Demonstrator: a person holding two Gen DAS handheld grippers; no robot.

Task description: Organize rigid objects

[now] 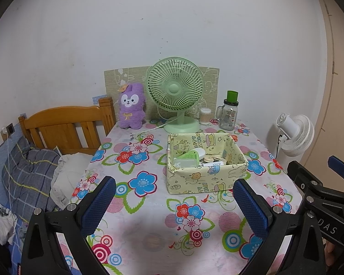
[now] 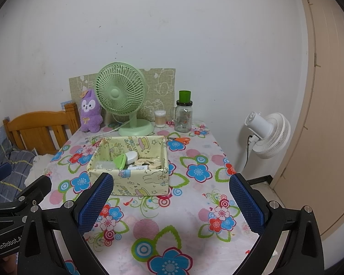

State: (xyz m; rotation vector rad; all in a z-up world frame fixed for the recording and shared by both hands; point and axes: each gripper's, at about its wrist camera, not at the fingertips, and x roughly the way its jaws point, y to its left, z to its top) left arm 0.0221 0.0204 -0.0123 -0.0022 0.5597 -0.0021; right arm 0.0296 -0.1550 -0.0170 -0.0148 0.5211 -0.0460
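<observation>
A yellow cartoon-print storage box (image 1: 204, 183) (image 2: 135, 183) sits mid-table and holds a green-and-clear case (image 1: 188, 159) (image 2: 120, 161), a white oval case (image 2: 131, 156), wooden pieces and a white card. Orange-handled scissors (image 2: 181, 139) lie on the cloth behind the box. My left gripper (image 1: 174, 204) is open and empty, held above the near table in front of the box. My right gripper (image 2: 172, 201) is open and empty, also in front of the box; it shows at the right edge of the left wrist view (image 1: 318, 190).
The floral tablecloth (image 2: 176, 226) covers the table. At the back stand a green desk fan (image 1: 176, 94), a purple plush (image 1: 131, 105), a cotton-swab jar (image 1: 205, 115) and a glass jar with a green cup (image 1: 229, 112). A bed lies left (image 1: 34, 167), a white floor fan right (image 2: 268, 135).
</observation>
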